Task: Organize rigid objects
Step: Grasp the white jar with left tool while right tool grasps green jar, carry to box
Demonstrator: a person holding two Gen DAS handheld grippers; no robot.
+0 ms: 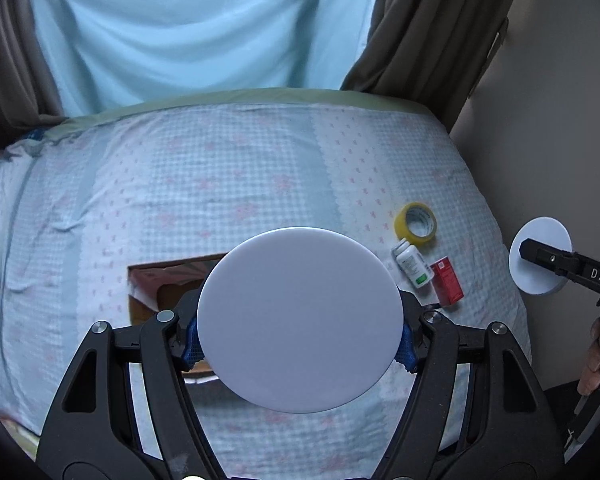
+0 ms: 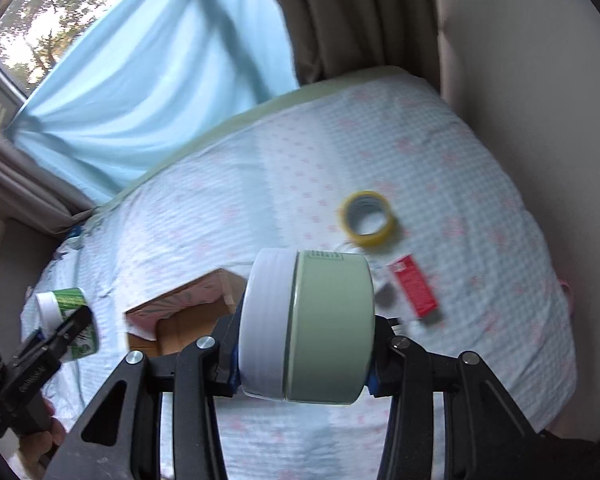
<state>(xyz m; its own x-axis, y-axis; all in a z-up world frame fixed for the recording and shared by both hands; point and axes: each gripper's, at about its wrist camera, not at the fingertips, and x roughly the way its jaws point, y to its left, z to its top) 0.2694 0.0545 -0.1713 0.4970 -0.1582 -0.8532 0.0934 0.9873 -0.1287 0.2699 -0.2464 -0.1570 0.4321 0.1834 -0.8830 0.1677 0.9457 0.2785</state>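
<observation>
While both claws hung above the bed (image 1: 228, 184) with its pale blue checked sheet, each was clamped on its own container. The left claw (image 1: 300, 338) gripped, partly open, a round jar with a white lid and green printed label (image 2: 74, 320), its white lid (image 1: 300, 320) filling the left wrist view. The right claw (image 2: 304, 364) was closed nearly as far as it went on a squat pale green tub with a white ribbed lid (image 2: 306, 324), held sideways. An open brown cardboard box (image 2: 188, 316) lay on the sheet at nine o'clock from that tub. At two o'clock lay a yellow tape roll (image 2: 370, 218), a red carton (image 2: 414, 290) and a small white pill bottle (image 1: 412, 264).
</observation>
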